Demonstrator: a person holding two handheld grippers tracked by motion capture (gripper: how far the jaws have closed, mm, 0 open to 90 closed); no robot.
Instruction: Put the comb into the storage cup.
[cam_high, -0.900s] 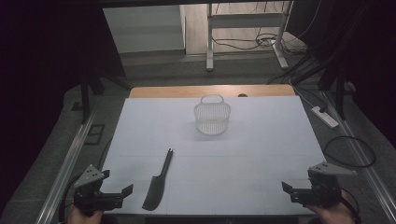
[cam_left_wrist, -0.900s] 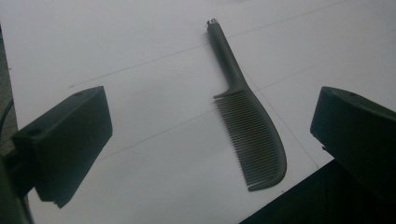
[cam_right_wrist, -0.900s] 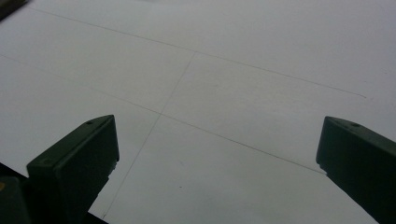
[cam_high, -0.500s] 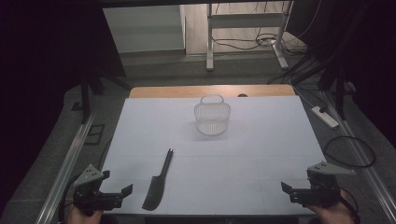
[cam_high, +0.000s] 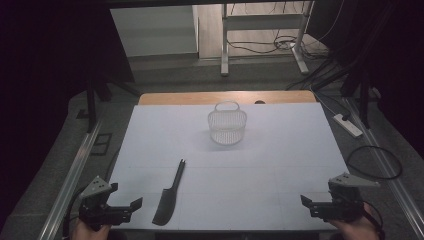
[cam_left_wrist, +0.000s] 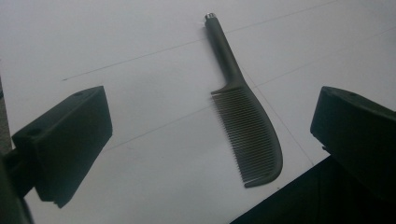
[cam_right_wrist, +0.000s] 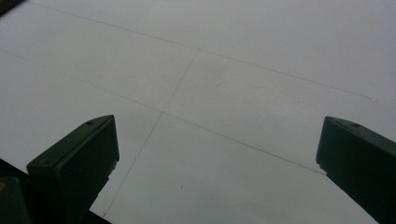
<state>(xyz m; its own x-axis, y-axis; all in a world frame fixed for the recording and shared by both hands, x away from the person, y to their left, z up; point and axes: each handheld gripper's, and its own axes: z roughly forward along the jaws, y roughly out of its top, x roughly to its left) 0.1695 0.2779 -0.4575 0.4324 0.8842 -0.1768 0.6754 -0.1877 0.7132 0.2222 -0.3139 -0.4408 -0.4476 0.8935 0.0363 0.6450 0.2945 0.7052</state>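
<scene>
Checking edges first: the white tabletop (cam_high: 280, 165) has both tongs parked at its near edge, one at each near corner, well apart from each other. Left tongs (cam_high: 134, 204) sit at the near-left corner, jaws spread wide with nothing between them. Right tongs (cam_high: 303, 200) sit at the near-right corner, jaws spread just as wide, also empty; the right gripper view has bare white sheet with faint seam lines under them.

The dark comb (cam_high: 170, 196) lies flat just beside the left tongs, on their inner side. Its toothed end is close to the near edge and its handle points away towards the middle of the tabletop. In the left gripper view the comb (cam_left_wrist: 247, 116) lies ahead of the jaws, nearer the right-hand one, touching neither.

The white wire basket (cam_high: 227, 126) stands upright near the far edge, roughly on the centre line, well apart from the comb and both tongs.

Open room: the whole middle of the sheet between comb, basket and right tongs is bare. A strip of wood (cam_high: 200, 98) shows past the far edge of the sheet.

No readable writing or brand marks on the comb, basket or tongs.
</scene>
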